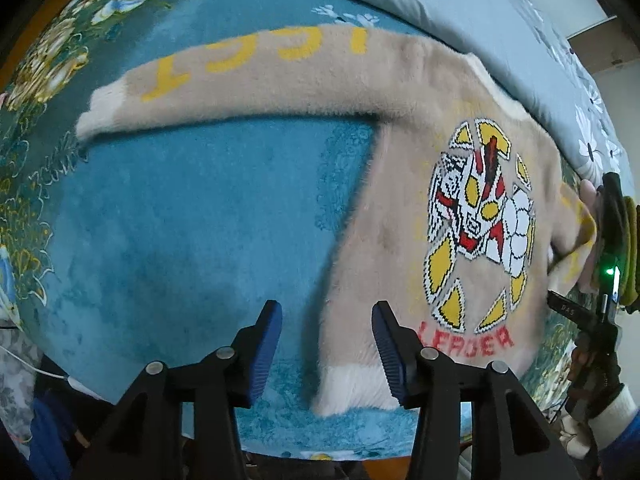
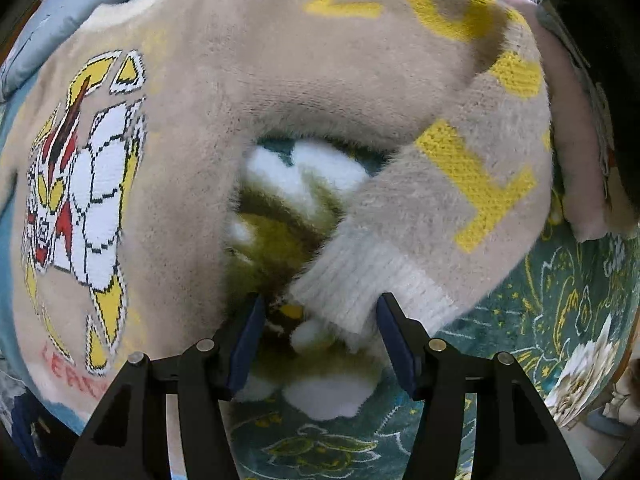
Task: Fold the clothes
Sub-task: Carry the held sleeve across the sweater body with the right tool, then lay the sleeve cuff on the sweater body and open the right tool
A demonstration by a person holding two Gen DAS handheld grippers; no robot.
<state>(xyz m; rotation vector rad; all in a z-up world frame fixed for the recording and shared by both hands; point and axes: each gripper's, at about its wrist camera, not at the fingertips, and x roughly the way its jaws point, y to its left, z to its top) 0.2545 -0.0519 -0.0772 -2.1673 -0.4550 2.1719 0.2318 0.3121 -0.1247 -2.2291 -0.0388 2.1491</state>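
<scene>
A fuzzy beige sweater [image 1: 392, 208] with a robot picture and red "LEADER" lies flat on a teal blanket [image 1: 180, 220]. One sleeve with yellow letters [image 1: 224, 80] stretches out to the left. My left gripper [image 1: 326, 344] is open and empty, above the sweater's white hem corner [image 1: 352, 388]. In the right wrist view the other sleeve [image 2: 460, 176] is bent back over the sweater body [image 2: 192, 152], and its white cuff [image 2: 360, 296] lies between the fingers of my right gripper [image 2: 320, 332], which is open.
A light blue quilt with white flowers [image 1: 480, 20] lies along the far side. The blanket has a dark green flowered border [image 2: 540, 300]. The right hand-held gripper [image 1: 608, 280] shows at the right edge of the left wrist view. A pink cloth [image 2: 576, 152] lies right of the sleeve.
</scene>
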